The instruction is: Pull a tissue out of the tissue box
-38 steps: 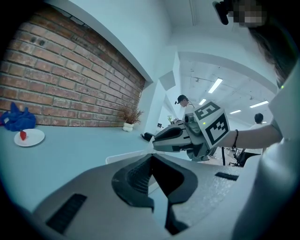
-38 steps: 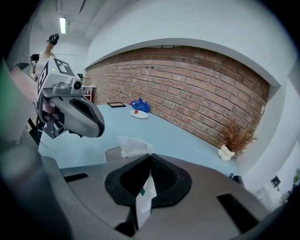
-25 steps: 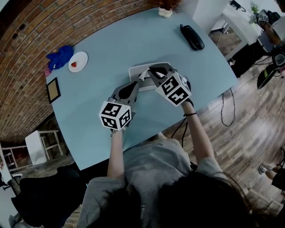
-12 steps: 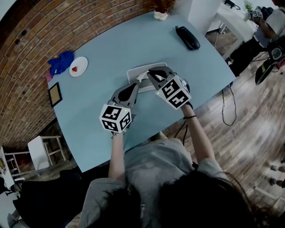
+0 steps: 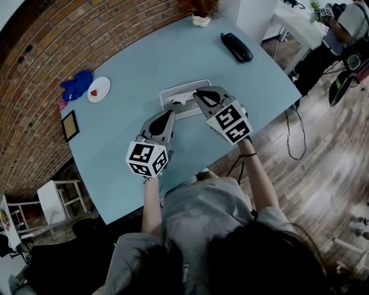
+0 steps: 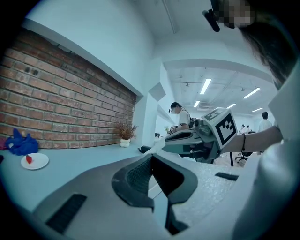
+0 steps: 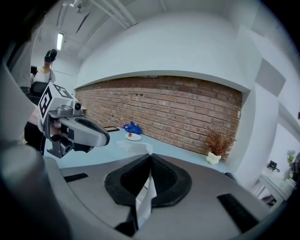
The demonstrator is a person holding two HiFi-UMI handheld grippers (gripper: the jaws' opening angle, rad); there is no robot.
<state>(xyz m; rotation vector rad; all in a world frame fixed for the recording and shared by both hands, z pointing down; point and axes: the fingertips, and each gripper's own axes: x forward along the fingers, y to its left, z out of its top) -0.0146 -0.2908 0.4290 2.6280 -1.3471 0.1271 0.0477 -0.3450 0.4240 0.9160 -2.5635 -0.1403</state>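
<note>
The white tissue box [image 5: 173,89] lies flat in the middle of the pale blue table [image 5: 127,63]. A white tissue [image 5: 180,99] rises out of its slot toward my right gripper [image 5: 197,93], which is shut on it. In the right gripper view the tissue [image 7: 144,199] is pinched between the closed pads and its loose end [image 7: 136,146] trails ahead of the jaws. My left gripper [image 5: 164,114] hovers by the box's near-left side with its jaws together and nothing in them. The left gripper view shows its tips [image 6: 151,158] meeting, and the right gripper [image 6: 187,139] beyond them.
A black handset [image 5: 236,47] and a small potted plant [image 5: 200,14] sit at the far right. A white plate [image 5: 98,89] with something red, a blue cloth [image 5: 76,83] and a framed picture [image 5: 70,125] lie along the left edge by the brick wall. People stand at the back right.
Both grippers have lifted and drawn back toward me. The right one has pulled the tissue further out of the box; the left tips have come away from the box's edge.
</note>
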